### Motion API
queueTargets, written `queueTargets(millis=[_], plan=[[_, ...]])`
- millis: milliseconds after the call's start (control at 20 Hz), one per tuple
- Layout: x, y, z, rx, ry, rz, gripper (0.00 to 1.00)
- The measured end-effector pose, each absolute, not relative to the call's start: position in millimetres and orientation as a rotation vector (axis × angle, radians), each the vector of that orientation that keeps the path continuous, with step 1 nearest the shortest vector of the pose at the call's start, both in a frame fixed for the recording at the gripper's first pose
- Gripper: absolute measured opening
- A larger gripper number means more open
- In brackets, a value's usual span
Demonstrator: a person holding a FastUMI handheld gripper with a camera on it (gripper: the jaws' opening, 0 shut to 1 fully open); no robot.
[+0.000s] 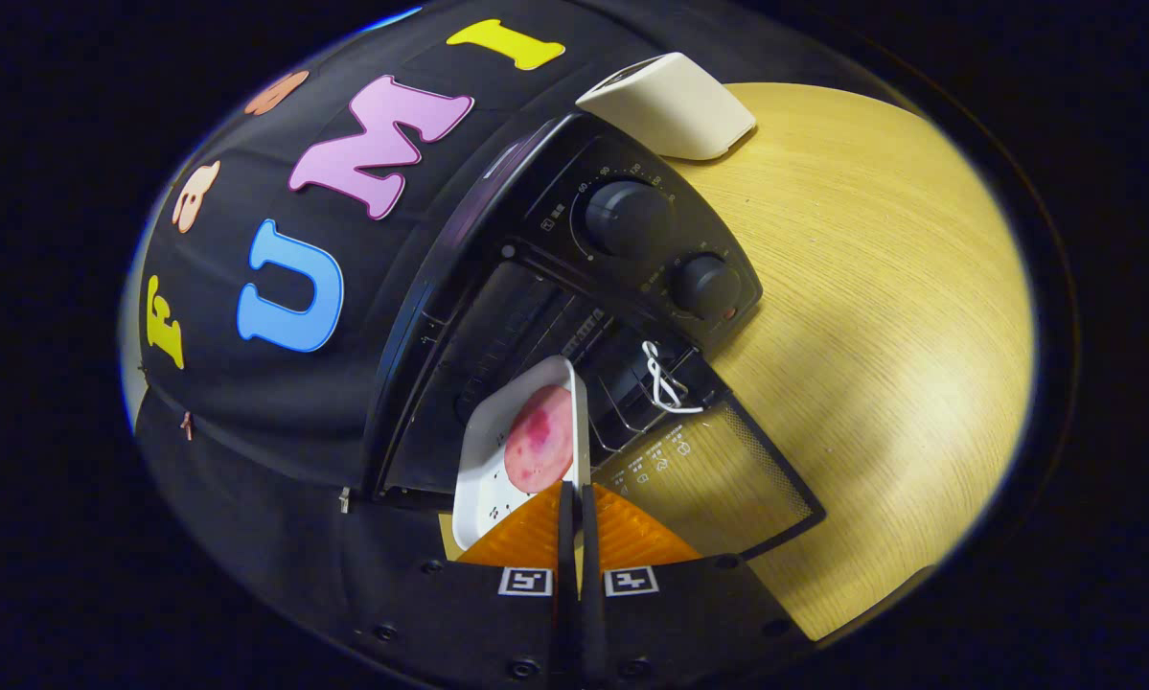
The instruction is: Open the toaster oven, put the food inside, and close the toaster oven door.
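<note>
Tray, white, shallow, tilted in this view. It holds one round pink slice of food lying flat against the tray floor near the right rim. Tray's near edge sits pinched between the gripper fingers, which are pressed nearly together with only the thin rim between them. Far end of the tray reaches into the mouth of the oven. Oven is black, door dropped fully open, glass panel lying flat over the table just right of the fingers. Wire rack visible inside the cavity, beside the tray. White cord looped at the door hinge. Two knobs on the control panel. Cream-coloured box stands beyond the oven on the wooden table.
</note>
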State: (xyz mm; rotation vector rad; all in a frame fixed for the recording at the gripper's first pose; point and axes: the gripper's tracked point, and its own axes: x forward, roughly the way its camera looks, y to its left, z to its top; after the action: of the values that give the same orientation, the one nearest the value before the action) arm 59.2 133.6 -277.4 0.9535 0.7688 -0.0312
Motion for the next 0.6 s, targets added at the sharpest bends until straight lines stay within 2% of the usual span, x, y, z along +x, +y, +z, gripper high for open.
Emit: queueTargets(millis=[600], plan=[[114.6, 145.8, -285.2, 0.978, 0.616, -0.325, 0.05]])
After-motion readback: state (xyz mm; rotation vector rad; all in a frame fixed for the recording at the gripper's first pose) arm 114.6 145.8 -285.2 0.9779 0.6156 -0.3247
